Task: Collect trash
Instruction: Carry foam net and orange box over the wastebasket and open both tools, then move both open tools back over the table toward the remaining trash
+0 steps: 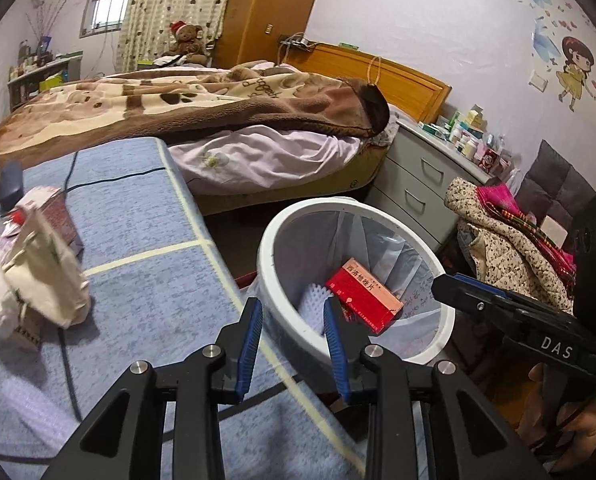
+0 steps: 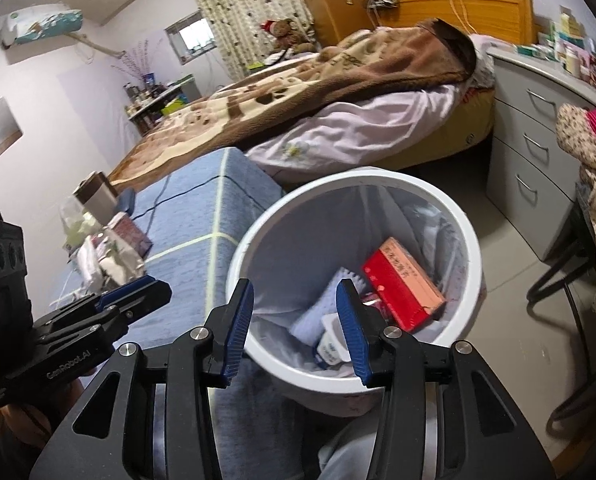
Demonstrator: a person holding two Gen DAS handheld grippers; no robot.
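At the table's far left edge, crumpled paper trash lies soft and light; pinch a raised fold. Both the left claw and right claw stand apart, empty, by the bin.

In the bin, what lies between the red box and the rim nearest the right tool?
A small white cup and a pale bumpy pad lie between the red box and the bin rim; right wrist view.

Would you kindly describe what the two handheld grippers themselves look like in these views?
Both are matte black frames with silver pivot screws and ribbed blue pads on the fingers. The left gripper shows white "GenRobot.AI" lettering on its body in the right wrist view; the right gripper carries a white "DAS" label. Each has a black boxy module behind it.
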